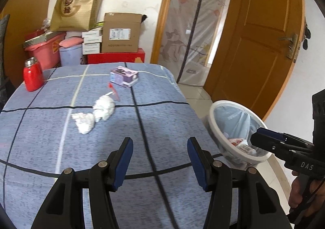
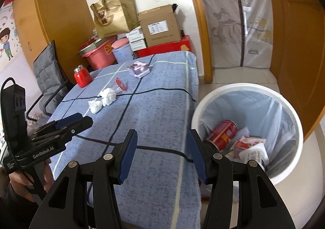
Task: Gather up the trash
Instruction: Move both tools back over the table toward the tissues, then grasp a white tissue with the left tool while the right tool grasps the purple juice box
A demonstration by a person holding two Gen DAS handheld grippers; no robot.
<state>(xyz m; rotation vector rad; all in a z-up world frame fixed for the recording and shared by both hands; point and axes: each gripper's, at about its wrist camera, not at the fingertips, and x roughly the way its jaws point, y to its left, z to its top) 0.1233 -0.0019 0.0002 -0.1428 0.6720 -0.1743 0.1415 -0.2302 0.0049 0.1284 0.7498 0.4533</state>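
both grippers fill the lower edge of their own views, black arms with blue pads. the left gripper (image 1: pixel 160 159) has its jaws spread wide with nothing between them, above the blue checked cloth (image 1: pixel 166 131) that covers the table. the right gripper (image 2: pixel 162 157) is just as wide and just as empty, over the cloth's edge beside the white bin (image 2: pixel 292 115). its side reads "das" in the left view; the left one reads "genrobot.ai" in the right view, and a hand (image 2: pixel 24 186) grips its handle.

on the cloth lie two crumpled white tissues (image 1: pixel 84 122) (image 1: pixel 104 110), touching each other near the middle. just behind them is a small red plastic scrap (image 1: pixel 113 91), and farther back a purple and white carton (image 1: pixel 124 76). a red jar (image 1: pixel 32 75) with a metal lid stands at the far left corner.

the bin sits on the tiled floor against the table's right side, lined with a pale blue bag. inside it are a red can (image 2: pixel 222 133), a red and white packet (image 2: pixel 241 145) and some white wrapping; the print on them is too small to read.

behind the table are a gold paper bag (image 1: pixel 76 8) with large characters, a brown cardboard box (image 1: pixel 121 33) with a shipping label, stacked white boxes, a pink tub and a red box. a wooden door (image 1: pixel 260 46) at right carries a red diamond with the character 福. a translucent curtain with a cartoon cat hangs in the doorway.
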